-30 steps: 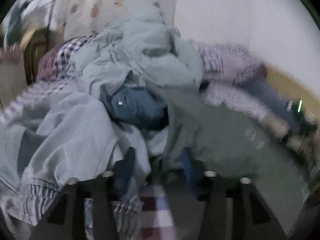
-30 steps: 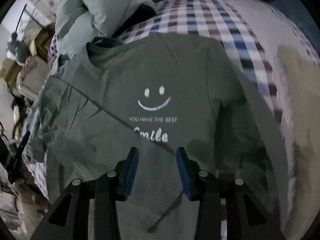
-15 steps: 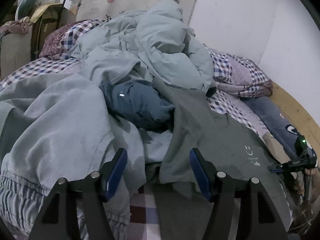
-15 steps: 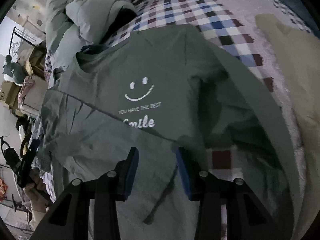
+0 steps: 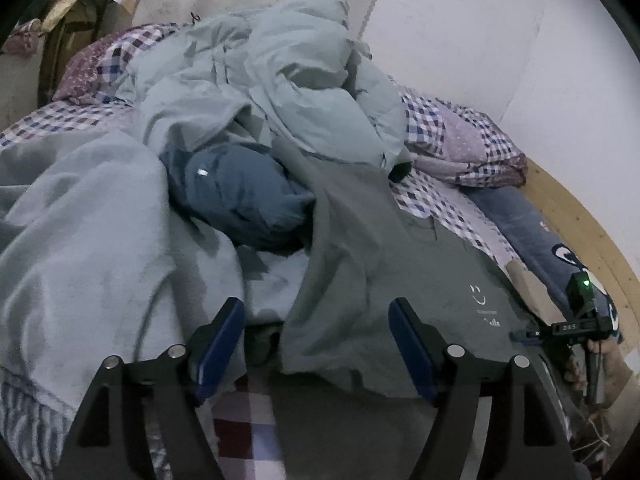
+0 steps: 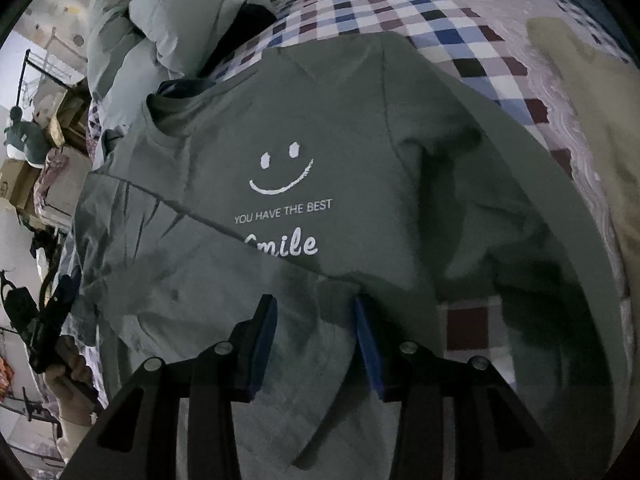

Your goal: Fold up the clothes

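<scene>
Grey-green smiley T-shirt point(image 6: 320, 152), spread print-up on checked bedsheet point(image 6: 384, 12).
Left gripper point(image 5: 316, 344) spread wide at the sleeve edge; right gripper point(image 6: 314, 320) parted over the hem, grasping nothing.

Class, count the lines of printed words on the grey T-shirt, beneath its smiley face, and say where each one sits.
2. On the grey T-shirt, "YOU HAVE THE BEST" runs just under the smiley face; "Smile" sits below it, its first letter partly cut by a fold. More print may be hidden.
</scene>
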`<state>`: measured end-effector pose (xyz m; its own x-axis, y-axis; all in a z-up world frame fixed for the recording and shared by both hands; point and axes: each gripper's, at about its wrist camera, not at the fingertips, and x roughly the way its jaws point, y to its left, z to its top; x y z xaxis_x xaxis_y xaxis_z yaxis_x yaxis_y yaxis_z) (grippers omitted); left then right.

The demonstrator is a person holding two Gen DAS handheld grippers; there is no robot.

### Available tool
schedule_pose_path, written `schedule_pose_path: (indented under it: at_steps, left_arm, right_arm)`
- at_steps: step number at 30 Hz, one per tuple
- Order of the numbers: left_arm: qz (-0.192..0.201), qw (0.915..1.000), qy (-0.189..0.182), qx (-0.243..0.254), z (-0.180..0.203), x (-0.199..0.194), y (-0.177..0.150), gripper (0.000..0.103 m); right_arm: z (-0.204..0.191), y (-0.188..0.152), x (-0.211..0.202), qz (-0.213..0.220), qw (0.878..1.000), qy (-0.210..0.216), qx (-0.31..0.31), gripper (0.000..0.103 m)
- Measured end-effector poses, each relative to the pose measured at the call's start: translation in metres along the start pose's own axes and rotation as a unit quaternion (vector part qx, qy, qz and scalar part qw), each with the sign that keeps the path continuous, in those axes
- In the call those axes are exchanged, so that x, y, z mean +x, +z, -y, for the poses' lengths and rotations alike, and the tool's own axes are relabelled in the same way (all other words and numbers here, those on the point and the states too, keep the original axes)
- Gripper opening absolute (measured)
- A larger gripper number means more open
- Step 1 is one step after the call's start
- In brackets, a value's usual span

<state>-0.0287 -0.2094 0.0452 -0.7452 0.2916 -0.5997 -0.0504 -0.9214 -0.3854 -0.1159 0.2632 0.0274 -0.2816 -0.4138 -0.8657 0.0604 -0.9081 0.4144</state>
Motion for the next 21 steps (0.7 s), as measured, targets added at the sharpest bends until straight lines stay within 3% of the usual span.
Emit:
schedule_pose_path:
  at_steps: [2,4,6,7,12,17,21]
  left_arm:
    - [-0.007,1.0,0.001,0.005,0.004,0.005,-0.001,0.077]
    - [-0.011,0.9998,0.012,0.013,0.008,0.01,-0.001,0.071]
    - [-0.016,0.9993,0.033,0.012,0.007,0.015,-0.001,0.029]
    - [-0.02,0.9986,0.048,0.009,0.005,0.018,-0.002,0.021]
    - [-0.018,0.9984,0.052,0.009,0.006,0.022,-0.004,0.007]
    - [-0.012,0.998,0.06,0.017,0.009,0.021,-0.005,0.007]
    - [-0.008,0.9975,0.066,0.024,0.012,0.02,-0.006,0.007]
  right_arm:
    - [-0.002,0.002,0.002,0.003,1.0,-0.004,-0.006,0.044]
    - [-0.004,0.004,0.002,0.009,1.0,-0.008,-0.01,0.04]
    - [-0.007,0.006,0.004,0.013,1.0,-0.018,-0.018,0.021]
    - [-0.009,0.007,0.005,0.015,0.999,-0.023,-0.024,0.009]
    - [-0.026,0.01,-0.005,0.029,0.996,-0.046,-0.066,0.005]
    - [-0.031,0.014,-0.041,0.08,0.992,-0.058,-0.078,0.005]
    - [-0.029,0.017,-0.054,0.097,0.99,-0.068,-0.078,0.005]
